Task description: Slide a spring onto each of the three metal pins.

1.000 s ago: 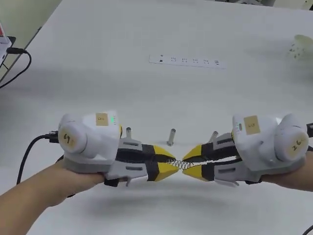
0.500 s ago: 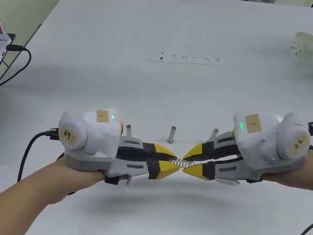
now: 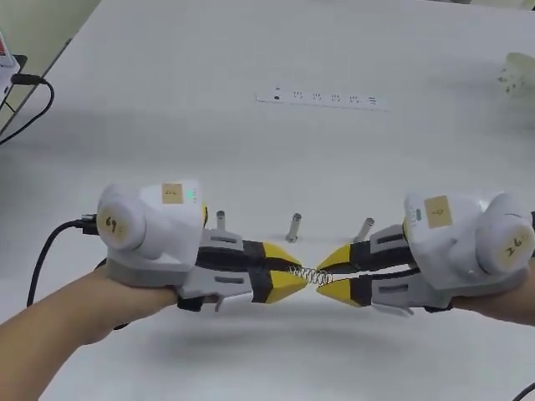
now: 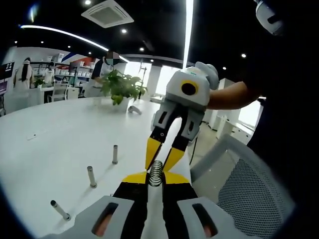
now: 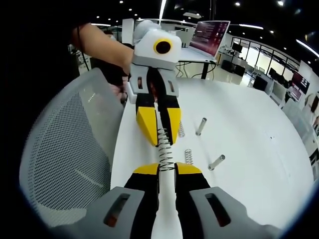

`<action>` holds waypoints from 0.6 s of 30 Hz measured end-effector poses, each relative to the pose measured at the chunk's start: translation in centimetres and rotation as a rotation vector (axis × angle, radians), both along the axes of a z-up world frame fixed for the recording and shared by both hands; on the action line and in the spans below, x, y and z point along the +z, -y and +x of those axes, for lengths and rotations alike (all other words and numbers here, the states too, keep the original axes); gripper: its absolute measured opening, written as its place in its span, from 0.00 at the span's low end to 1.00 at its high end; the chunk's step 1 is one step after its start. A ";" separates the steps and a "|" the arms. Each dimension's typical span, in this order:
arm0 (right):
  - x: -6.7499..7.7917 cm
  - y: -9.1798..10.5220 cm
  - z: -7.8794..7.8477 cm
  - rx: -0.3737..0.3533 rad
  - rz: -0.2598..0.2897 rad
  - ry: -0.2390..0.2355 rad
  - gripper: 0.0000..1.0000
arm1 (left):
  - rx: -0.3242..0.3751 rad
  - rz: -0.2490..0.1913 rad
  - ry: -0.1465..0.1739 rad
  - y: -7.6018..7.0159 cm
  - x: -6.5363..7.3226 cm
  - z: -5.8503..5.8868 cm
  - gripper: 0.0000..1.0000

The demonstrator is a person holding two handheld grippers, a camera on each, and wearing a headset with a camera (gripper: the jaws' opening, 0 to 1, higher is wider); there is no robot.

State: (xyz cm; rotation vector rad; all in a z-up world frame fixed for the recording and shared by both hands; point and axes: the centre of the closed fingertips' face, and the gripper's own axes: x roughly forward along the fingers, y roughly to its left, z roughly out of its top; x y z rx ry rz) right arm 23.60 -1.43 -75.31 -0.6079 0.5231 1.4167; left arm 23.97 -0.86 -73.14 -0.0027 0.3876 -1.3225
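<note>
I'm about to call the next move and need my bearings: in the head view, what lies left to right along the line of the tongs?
Left hand → left tongs → spring → right tongs → right hand.

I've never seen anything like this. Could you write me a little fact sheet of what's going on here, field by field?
Setting: white table with a power strip
Left tongs: shut on one end of the spring
Right tongs: shut on its other end
Spring: spans the gap between the two tips
Metal pins: three, standing in a row behind the tongs, all bare
Loose spring: on the table near the pins
</note>
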 end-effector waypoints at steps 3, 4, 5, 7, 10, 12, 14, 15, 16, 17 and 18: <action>0.2 0.0 0.0 0.002 0.006 0.006 0.08 | 0.000 0.001 0.001 0.0 0.0 0.0 0.02; 0.2 0.0 0.0 0.004 0.006 0.006 0.08 | 0.001 0.001 0.000 0.0 0.0 0.0 0.02; 0.3 0.0 0.0 0.003 0.006 0.007 0.08 | 0.001 0.002 0.001 0.0 0.0 0.0 0.02; 0.5 0.1 0.1 0.002 0.007 0.004 0.08 | 0.002 0.001 0.001 0.0 0.0 0.0 0.02; 1.2 0.2 0.3 -0.004 0.017 -0.005 0.08 | 0.005 -0.006 -0.001 0.0 0.0 0.1 0.02; 1.5 0.2 0.3 -0.005 0.023 -0.012 0.08 | 0.005 -0.010 -0.003 0.0 0.1 0.0 0.03; 2.0 0.2 0.2 -0.003 0.033 -0.023 0.08 | 0.004 -0.011 0.001 -0.1 0.1 0.1 0.03; 2.3 0.1 0.1 0.002 0.044 -0.028 0.08 | 0.004 -0.005 0.005 -0.1 0.0 0.1 0.03; 2.5 0.1 0.0 0.004 0.053 -0.035 0.08 | 0.003 -0.003 0.007 -0.1 0.0 0.0 0.03; 2.8 0.0 0.1 0.001 0.062 -0.039 0.08 | 0.003 -0.002 0.007 -0.1 0.0 0.0 0.03; 3.0 -0.1 0.1 0.001 0.070 -0.039 0.08 | 0.004 -0.002 0.009 -0.2 0.0 0.1 0.03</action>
